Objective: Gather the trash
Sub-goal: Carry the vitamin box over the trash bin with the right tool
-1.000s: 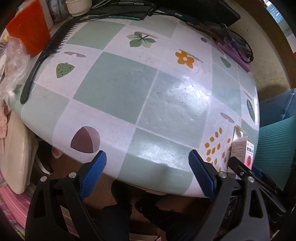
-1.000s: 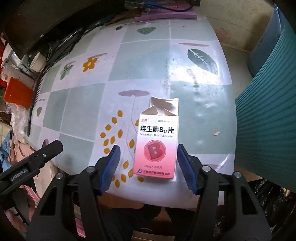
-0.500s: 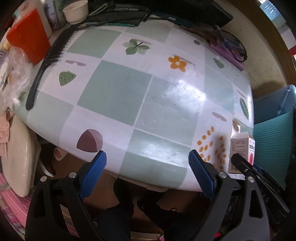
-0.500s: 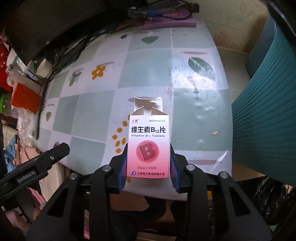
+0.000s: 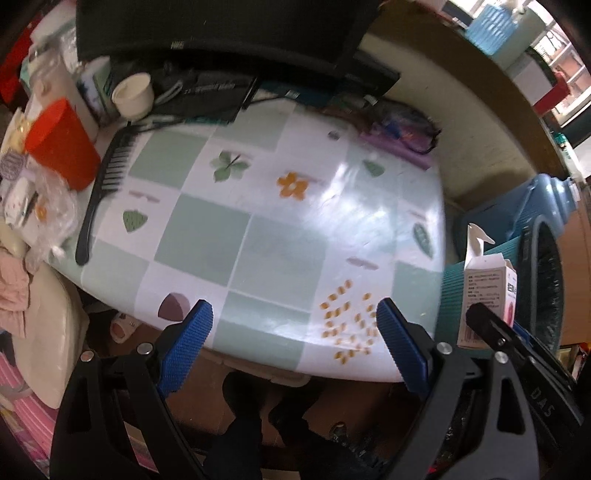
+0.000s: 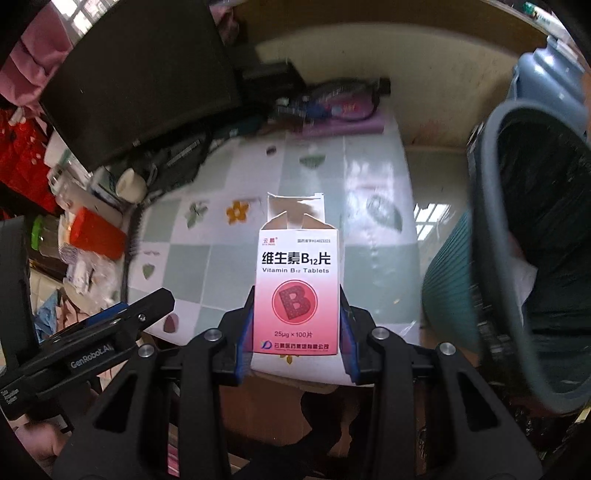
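Observation:
My right gripper point(image 6: 295, 332) is shut on a pink and white vitamin B12 tablet box point(image 6: 296, 291) with its top flap open, held upright above the table's near edge. The box also shows in the left wrist view point(image 5: 487, 295), off the table's right side. A teal ribbed trash bin with a black liner point(image 6: 532, 258) stands close on the right; it also shows in the left wrist view point(image 5: 543, 288). My left gripper point(image 5: 291, 339) is open and empty over the near edge of the checkered table point(image 5: 240, 236).
A black comb point(image 5: 107, 184), an orange cup point(image 5: 62, 144), a white cup point(image 5: 133, 94), clear plastic wrap point(image 5: 44, 210), a black monitor point(image 5: 221, 29) and cables point(image 5: 399, 125) crowd the table's left and back. A blue container point(image 5: 535, 206) stands behind the bin.
My right gripper closed on the box and lifted it up and rightwards off the table towards the bin. My left gripper stayed open and pulled back and up.

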Demonstrator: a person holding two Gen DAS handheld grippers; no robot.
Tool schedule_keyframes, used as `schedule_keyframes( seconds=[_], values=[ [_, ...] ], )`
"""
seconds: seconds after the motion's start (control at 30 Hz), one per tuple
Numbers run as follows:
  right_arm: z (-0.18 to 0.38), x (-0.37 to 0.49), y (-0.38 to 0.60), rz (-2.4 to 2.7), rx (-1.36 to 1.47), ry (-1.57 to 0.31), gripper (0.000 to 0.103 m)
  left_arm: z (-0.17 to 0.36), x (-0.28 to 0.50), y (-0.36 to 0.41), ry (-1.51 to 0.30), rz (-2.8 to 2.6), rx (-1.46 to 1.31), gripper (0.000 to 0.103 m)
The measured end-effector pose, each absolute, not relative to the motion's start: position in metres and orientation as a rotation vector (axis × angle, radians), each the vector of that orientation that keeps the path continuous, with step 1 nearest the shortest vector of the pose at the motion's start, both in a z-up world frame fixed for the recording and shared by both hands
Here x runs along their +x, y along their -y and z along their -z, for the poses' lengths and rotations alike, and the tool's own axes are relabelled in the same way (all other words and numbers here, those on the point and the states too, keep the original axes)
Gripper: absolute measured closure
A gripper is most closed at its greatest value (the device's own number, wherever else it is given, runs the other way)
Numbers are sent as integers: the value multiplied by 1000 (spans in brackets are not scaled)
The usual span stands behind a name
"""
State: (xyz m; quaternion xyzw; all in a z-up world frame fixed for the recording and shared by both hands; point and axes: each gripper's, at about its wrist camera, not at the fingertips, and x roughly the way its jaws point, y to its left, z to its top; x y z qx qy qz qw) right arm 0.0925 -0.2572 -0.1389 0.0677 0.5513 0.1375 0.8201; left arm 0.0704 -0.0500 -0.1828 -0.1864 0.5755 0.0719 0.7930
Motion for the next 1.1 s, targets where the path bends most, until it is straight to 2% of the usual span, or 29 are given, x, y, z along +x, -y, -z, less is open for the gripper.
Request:
schedule_keyframes(
  seconds=[0.37, 1.1],
  values=[
    [96, 93, 321, -227, 168, -1109, 64, 143, 84, 110, -1187, -78, -373, 15],
    [91, 98, 456, -105, 269, -1081, 64, 121, 123, 239, -1173, 44, -266, 15]
  ],
)
